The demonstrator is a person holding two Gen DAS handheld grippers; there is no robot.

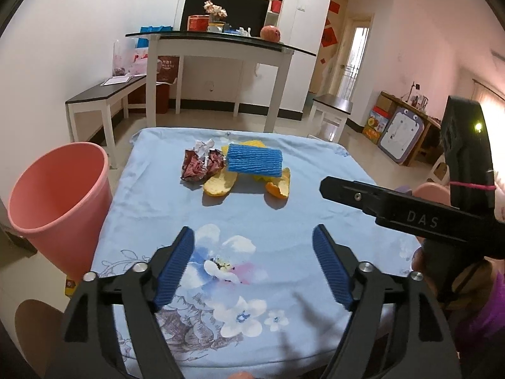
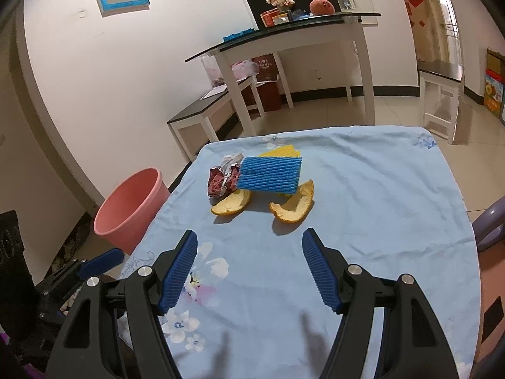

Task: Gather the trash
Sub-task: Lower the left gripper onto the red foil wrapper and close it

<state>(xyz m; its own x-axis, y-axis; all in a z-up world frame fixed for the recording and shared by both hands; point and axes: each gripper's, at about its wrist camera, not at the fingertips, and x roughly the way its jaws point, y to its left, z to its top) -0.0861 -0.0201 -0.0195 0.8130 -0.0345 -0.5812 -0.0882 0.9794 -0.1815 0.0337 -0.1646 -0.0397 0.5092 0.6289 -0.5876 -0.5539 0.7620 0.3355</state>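
Both grippers tilt downward over the cloth-covered table (image 1: 151, 170); the left gripper (image 1: 252, 237) and right gripper (image 2: 249, 240) each have ribbed blue pads on black arms; both stand wide apart, holding nothing. Ahead lie a ridged blue foam sleeve (image 2: 270, 175), crumpled foil wrapper (image 2: 222, 178) and curved orange peels (image 2: 293, 205); a smooth pink bin (image 1: 60, 195) stands beside the table's left edge.

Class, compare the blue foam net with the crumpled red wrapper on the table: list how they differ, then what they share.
The blue foam net is ribbed, rectangular and smooth-edged; the crumpled red wrapper is wrinkled, shapeless and shiny. The net is bright blue; the wrapper is dark red with silver. The net looks larger and overlaps yellow pieces. Both lie together on the tablecloth, ungripped.
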